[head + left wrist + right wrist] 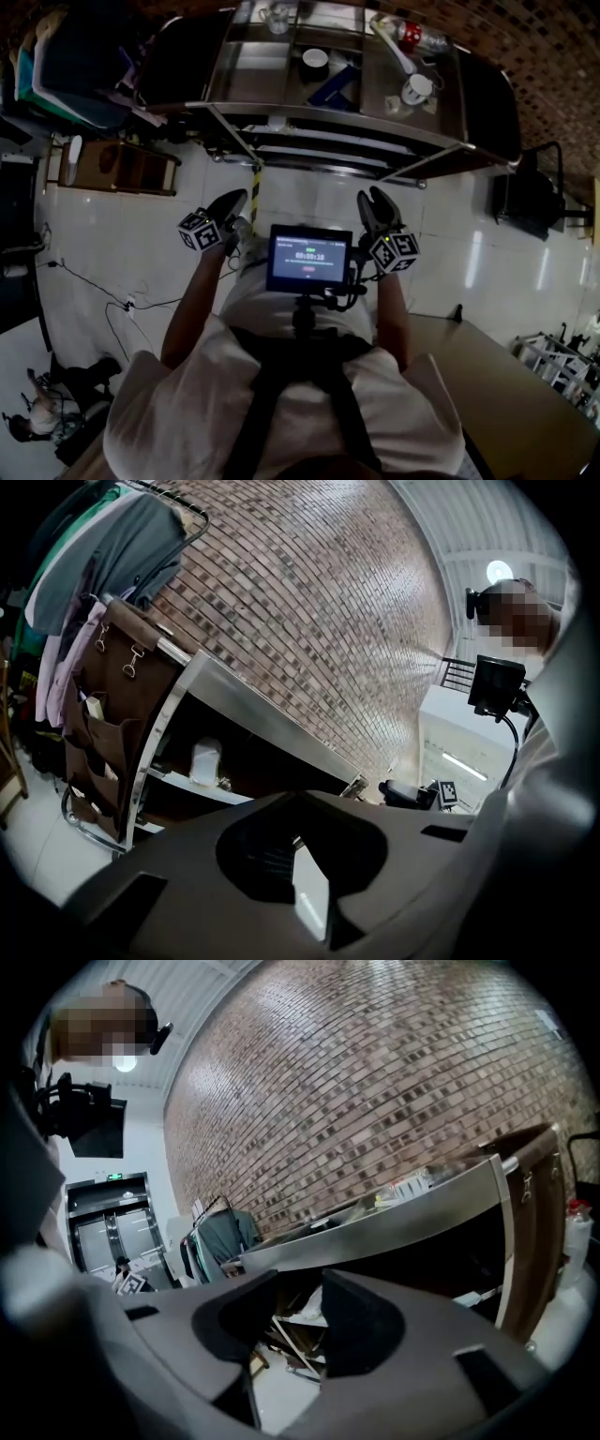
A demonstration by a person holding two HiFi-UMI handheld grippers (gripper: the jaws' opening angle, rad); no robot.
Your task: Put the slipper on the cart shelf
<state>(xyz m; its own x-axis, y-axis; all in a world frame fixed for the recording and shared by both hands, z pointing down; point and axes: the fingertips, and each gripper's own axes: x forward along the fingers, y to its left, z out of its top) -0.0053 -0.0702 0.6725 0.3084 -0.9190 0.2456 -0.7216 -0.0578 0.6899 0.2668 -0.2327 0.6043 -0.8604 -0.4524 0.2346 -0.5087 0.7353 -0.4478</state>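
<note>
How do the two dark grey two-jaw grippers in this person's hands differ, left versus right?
The dark grey left gripper has its jaws pressed together; the matching right gripper has its jaws apart, with a gap between them. In the head view, the left gripper slants inward more sharply than the right gripper. Both are empty and face the steel cart.

Two grippers, left gripper [234, 199] and right gripper [373, 197], one steel cart [281, 111], one white mug [417, 89], one screen [308, 259].

We see a steel cart [309, 114] on white tiles [141, 234].
Its top carries a mug [415, 89], bottle [419, 38] and glass [277, 17].
</note>
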